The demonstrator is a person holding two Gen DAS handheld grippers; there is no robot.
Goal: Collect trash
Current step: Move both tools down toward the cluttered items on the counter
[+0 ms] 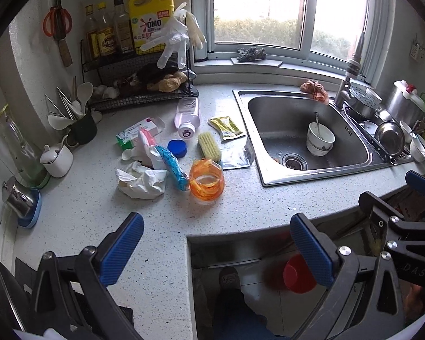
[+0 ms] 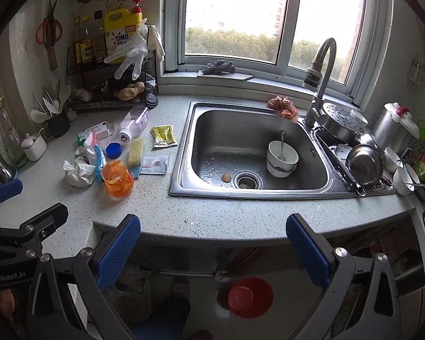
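Fingers (image 1: pixel 121 243) of left gripper (image 1: pixel 216 245) spread wide, gripping nothing; same for right gripper (image 2: pixel 212 246), held off tabletop (image 2: pixel 212 212) edge. Trash heaped at ten o'clock from left gripper, well left of sink (image 2: pixel 184 181): crumpled white tissue (image 1: pixel 141 182), blue wrapper (image 1: pixel 172 167), orange plastic jar (image 1: pixel 206 181) on its side, yellow sachet (image 1: pixel 226 127), clear pouch (image 1: pixel 235 158), toppled clear bottle (image 1: pixel 187 116). Judged light throughout. Tissue soft, likely best pinched at raised fold. Wrapper and pouch thin, probably slippery, flat against tabletop. Jar rigid, smooth, prone to rolling; best taken across body. Red bin (image 2: pixel 249 297) on floor at six o'clock.
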